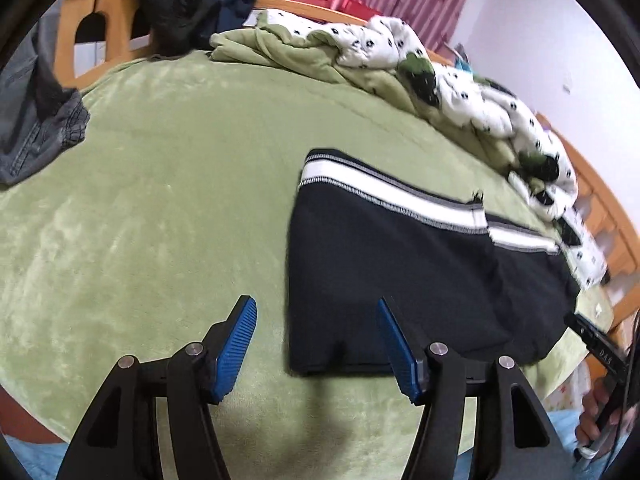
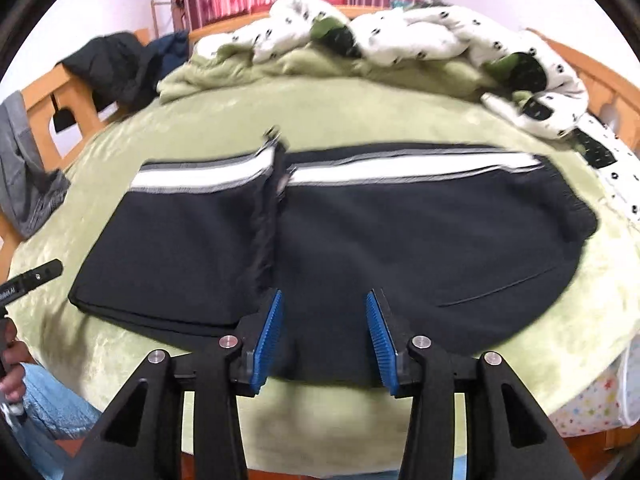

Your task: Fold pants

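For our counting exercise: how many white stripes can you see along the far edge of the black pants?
2: one stripe on the folded-over left part of the pants, one long stripe on the right part. More may be hidden underneath.

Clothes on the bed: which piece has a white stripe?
The black pants spread flat on the green blanket. The grey jeans and dark jacket show none.
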Motion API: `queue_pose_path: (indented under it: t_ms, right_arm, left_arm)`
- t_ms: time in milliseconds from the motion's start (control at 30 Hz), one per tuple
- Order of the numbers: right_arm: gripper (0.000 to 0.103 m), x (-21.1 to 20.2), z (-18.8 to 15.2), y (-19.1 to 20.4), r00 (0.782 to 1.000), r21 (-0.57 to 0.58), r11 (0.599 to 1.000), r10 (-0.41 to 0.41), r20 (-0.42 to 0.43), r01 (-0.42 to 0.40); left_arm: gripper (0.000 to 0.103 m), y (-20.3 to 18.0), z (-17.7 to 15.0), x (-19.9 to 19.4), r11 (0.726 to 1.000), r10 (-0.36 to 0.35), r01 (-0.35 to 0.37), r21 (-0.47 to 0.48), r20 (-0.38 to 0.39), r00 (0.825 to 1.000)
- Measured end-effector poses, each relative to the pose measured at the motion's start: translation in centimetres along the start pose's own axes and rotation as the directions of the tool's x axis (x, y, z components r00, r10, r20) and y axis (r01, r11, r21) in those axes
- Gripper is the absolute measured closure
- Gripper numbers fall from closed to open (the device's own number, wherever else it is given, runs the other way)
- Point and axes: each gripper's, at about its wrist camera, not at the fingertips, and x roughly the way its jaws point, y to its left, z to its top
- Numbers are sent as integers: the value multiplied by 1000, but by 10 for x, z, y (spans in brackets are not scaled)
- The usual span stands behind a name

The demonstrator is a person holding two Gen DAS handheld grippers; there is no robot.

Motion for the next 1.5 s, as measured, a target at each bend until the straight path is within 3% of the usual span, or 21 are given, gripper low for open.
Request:
queue_pose_path:
  t_ms: [133, 233, 367, 533, 667, 833, 933, 967, 1000, 1033, 1067, 1100, 1167, 1200, 1267, 1333, 1500]
  right_arm:
    - [52, -17, -7, -51, 998, 102, 993, -63, 27, 60]
    - [45, -19, -16, -97, 997, 231, 971, -70, 16, 64]
    - [44, 1, -28, -144, 998, 349, 935, -69, -9, 67]
    - [44, 32, -39, -181, 998, 498, 866, 36, 44, -53]
    - [44, 73, -31, -213, 999, 587, 809, 21, 33, -36]
    - [39, 96, -9, -233, 996, 599, 798, 15, 83, -62]
    - [39, 113, 7, -240, 997, 595, 802, 20, 69, -58]
    - [44, 118, 14, -241, 997, 585, 809, 13, 73, -54]
    - [52, 122, 17, -243, 997, 581, 813, 5, 74, -48]
    - [57, 128, 20, -245, 997, 578, 815, 4, 75, -46]
    - [72, 131, 21, -248, 997, 582, 812, 7, 74, -49]
    - [85, 135, 25, -250, 997, 590, 805, 25, 73, -63]
    - [89, 128, 33, -241, 997, 565, 824, 3, 77, -46]
    - [90, 119, 42, -227, 996, 515, 857, -45, 72, 1]
    - [91, 99, 60, -199, 990, 423, 905, -102, 99, 51]
    - [91, 77, 82, -179, 986, 398, 917, -65, 156, -2]
    - [91, 31, 126, -136, 968, 407, 911, -42, 247, -64]
  left_arm:
    - [43, 3, 11, 14, 1000, -6, 8, 26, -70, 998]
    - [43, 8, 17, 23, 1000, -14, 14, 12, -33, 999]
    - [42, 15, 25, 46, 993, -114, 114, -9, -76, 991]
    - [42, 26, 32, 80, 985, -170, 168, -28, -98, 981]
    - [42, 28, 35, 113, 986, -164, 162, -22, -168, 972]
    - [44, 21, 50, 138, 979, -203, 205, -10, -199, 959]
    - [44, 10, 60, 153, 973, -229, 231, -14, -212, 950]
    - [47, 7, 63, 156, 972, -230, 233, -11, -216, 949]
    - [52, 2, 65, 160, 973, -227, 232, -6, -221, 948]
    - [71, -1, 67, 163, 973, -223, 229, -2, -239, 945]
    - [81, -4, 68, 164, 974, -222, 229, -5, -264, 939]
    - [83, -9, 71, 159, 974, -223, 226, -16, -263, 939]
    - [85, -21, 77, 144, 974, -218, 226, 12, -217, 951]
    - [86, -27, 81, 136, 976, -202, 215, 48, -192, 961]
    - [86, -29, 90, 122, 971, -225, 235, 47, -165, 960]
    - [88, -21, 100, 107, 960, -274, 279, 12, -142, 951]
    - [91, 22, 124, 63, 959, -282, 283, 4, -64, 957]
